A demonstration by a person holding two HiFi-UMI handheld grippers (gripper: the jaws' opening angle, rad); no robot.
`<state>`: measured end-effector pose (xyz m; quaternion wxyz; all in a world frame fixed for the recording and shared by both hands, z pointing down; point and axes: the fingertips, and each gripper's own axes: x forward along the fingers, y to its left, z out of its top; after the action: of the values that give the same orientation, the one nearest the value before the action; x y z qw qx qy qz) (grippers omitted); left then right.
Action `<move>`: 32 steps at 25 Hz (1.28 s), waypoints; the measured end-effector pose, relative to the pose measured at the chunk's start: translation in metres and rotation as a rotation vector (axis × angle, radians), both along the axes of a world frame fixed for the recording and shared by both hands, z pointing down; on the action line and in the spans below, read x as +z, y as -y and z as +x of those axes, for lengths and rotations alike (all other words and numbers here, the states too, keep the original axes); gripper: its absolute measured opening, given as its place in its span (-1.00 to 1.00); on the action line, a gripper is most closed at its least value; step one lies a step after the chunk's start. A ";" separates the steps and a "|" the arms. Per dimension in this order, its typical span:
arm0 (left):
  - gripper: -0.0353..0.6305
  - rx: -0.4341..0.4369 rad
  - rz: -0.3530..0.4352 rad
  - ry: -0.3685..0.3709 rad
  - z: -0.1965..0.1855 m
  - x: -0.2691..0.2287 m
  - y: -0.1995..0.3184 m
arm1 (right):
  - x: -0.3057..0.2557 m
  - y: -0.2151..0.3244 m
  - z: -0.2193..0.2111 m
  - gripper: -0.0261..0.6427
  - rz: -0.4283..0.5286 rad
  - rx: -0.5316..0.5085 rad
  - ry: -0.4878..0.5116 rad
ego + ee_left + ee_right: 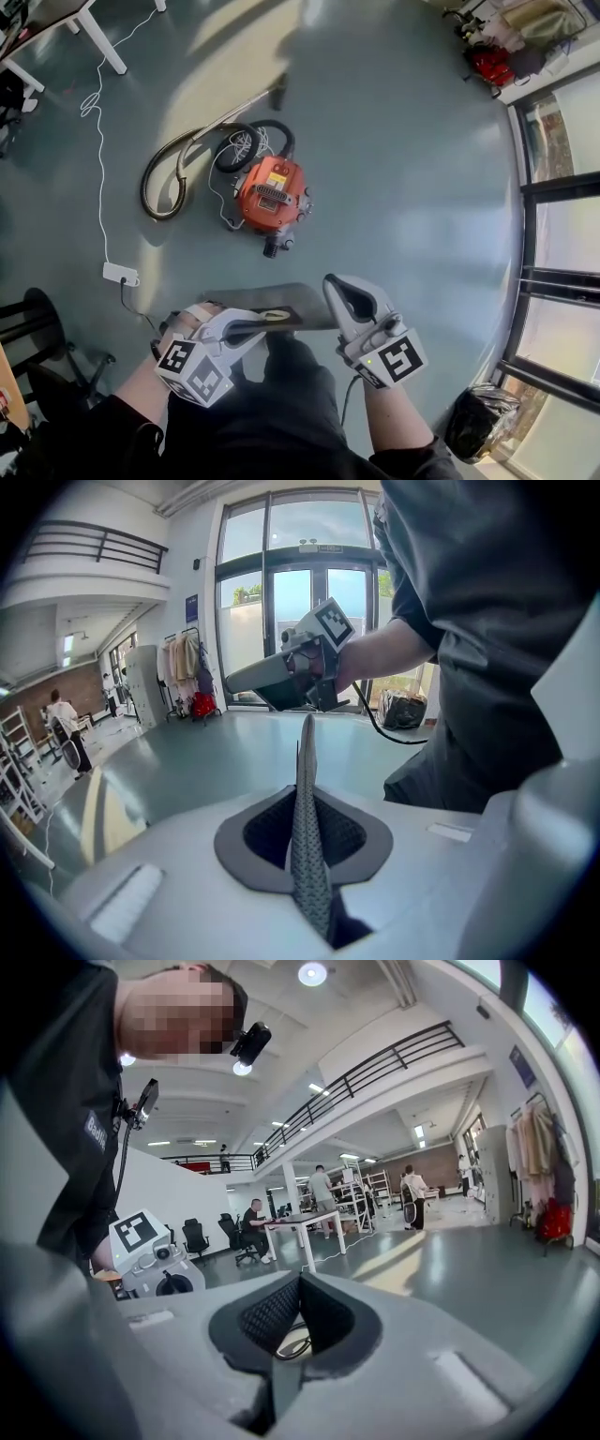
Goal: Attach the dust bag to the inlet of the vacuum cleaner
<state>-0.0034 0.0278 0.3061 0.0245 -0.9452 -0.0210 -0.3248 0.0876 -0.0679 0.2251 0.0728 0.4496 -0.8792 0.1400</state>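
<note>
The orange vacuum cleaner (pixel 271 193) sits on the grey floor ahead, its black hose (pixel 173 169) coiled to its left. My left gripper (pixel 255 329) is shut on the dust bag (pixel 302 306), a flat grey sheet with a dark collar and an oval opening, held level over the person's legs. In the left gripper view the bag (pixel 306 747) shows edge-on, pinched between the pads of the left gripper (pixel 302 799). My right gripper (pixel 331 282) is shut and holds nothing, just right of the bag. The right gripper view shows the right gripper (pixel 298 1284) with pads pressed together and nothing between them.
A white power strip (pixel 120 274) and its cable (pixel 97 141) lie on the floor to the left. White table legs (pixel 101 42) stand at the far left, a black stool (pixel 36 328) at near left. A black bin bag (pixel 480 422) sits by the glass doors (pixel 553 281).
</note>
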 end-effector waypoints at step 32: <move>-0.77 0.051 -0.030 0.027 0.026 0.266 0.037 | 0.245 0.040 0.008 -0.94 -0.059 -0.040 -0.032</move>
<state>0.0224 -0.0092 0.5721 0.0182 -0.9403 -0.0501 -0.3362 0.0959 -0.1077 0.4705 0.1027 0.4318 -0.8822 0.1572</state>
